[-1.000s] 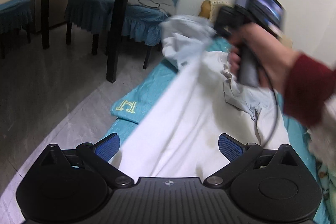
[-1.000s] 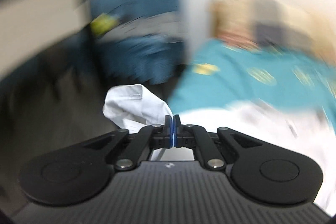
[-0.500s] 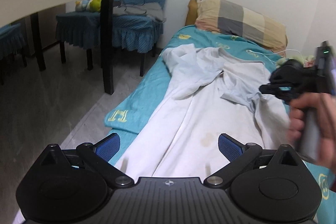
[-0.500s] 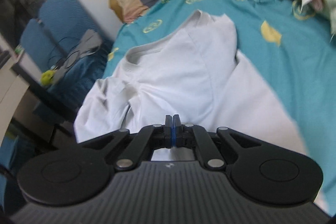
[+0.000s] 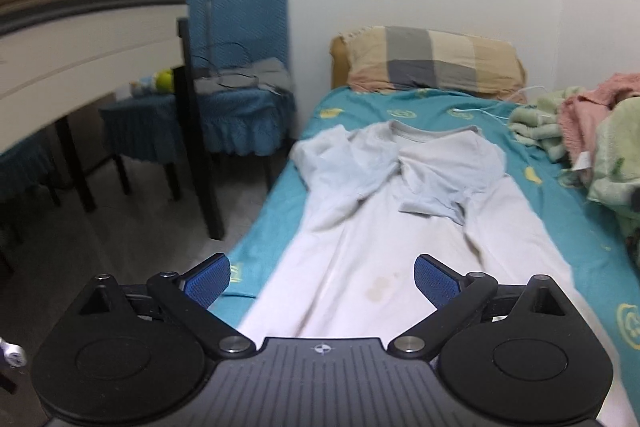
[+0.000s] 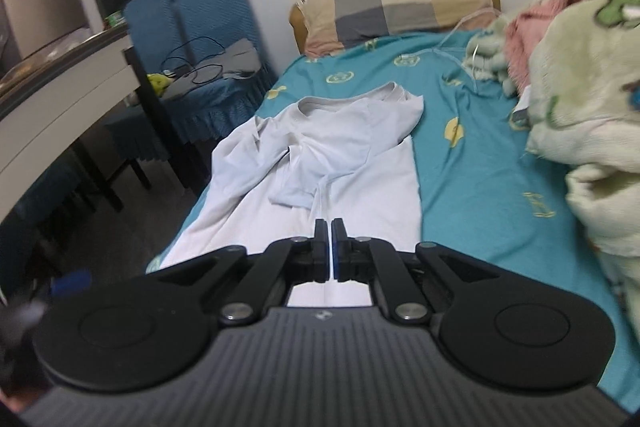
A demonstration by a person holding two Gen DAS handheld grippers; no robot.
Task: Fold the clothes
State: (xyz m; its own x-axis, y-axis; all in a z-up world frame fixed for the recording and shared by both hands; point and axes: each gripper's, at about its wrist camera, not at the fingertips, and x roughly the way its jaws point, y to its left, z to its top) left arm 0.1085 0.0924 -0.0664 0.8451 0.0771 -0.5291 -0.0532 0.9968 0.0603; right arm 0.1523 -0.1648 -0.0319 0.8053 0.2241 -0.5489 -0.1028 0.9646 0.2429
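A white T-shirt [image 5: 400,227] lies lengthwise on the teal bed sheet [image 5: 568,227], collar toward the pillow, with both sleeves turned in over its chest. My left gripper [image 5: 322,283] hovers open over the shirt's lower part, nothing between its blue pads. In the right wrist view the same T-shirt [image 6: 340,155] stretches ahead, its left side hanging near the bed edge. My right gripper [image 6: 330,247] is shut above the shirt's middle and holds no cloth.
A checked pillow [image 5: 432,63] lies at the head of the bed. Green and pink blankets [image 6: 580,87] are piled along the right side. A blue-covered chair [image 5: 240,75] and a table [image 5: 92,39] stand on the floor to the left.
The right gripper, which held a sleeve up a second ago, has let it drop onto the shirt and pulled back out of the left wrist view. The left gripper stayed open.
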